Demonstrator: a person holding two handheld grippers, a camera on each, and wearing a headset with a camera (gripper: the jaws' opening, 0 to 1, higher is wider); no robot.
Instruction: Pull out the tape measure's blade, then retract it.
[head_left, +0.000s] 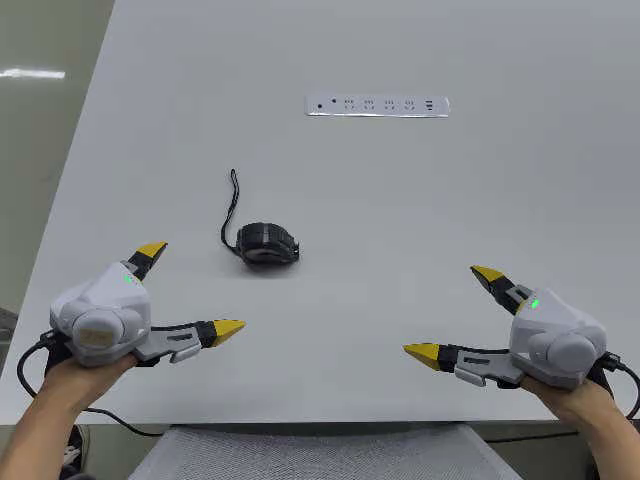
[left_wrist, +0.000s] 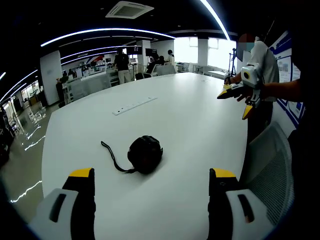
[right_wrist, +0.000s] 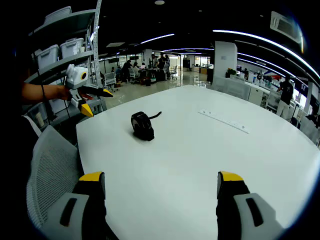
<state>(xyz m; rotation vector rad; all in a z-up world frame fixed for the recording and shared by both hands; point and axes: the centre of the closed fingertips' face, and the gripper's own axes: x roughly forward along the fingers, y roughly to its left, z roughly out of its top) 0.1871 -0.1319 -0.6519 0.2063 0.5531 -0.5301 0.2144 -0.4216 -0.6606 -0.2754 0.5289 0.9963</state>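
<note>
A black tape measure (head_left: 267, 243) with a black wrist cord lies on the white table (head_left: 380, 180), blade fully in. It sits ahead of my left gripper (head_left: 195, 288), which is open with nothing between its yellow-tipped fingers. In the left gripper view the tape measure (left_wrist: 145, 153) rests beyond the jaws, and the left gripper (left_wrist: 152, 176) stays short of it. My right gripper (head_left: 449, 312) is open near the table's front right, well apart from the tape. From the right gripper view the tape measure (right_wrist: 142, 125) appears far ahead of the right gripper (right_wrist: 160, 179).
A white power strip (head_left: 377, 105) lies flat farther back on the table. A grey mesh chair (head_left: 300, 455) stands at the front edge between my arms. Shelves with bins (right_wrist: 60, 40) and people stand in the room behind.
</note>
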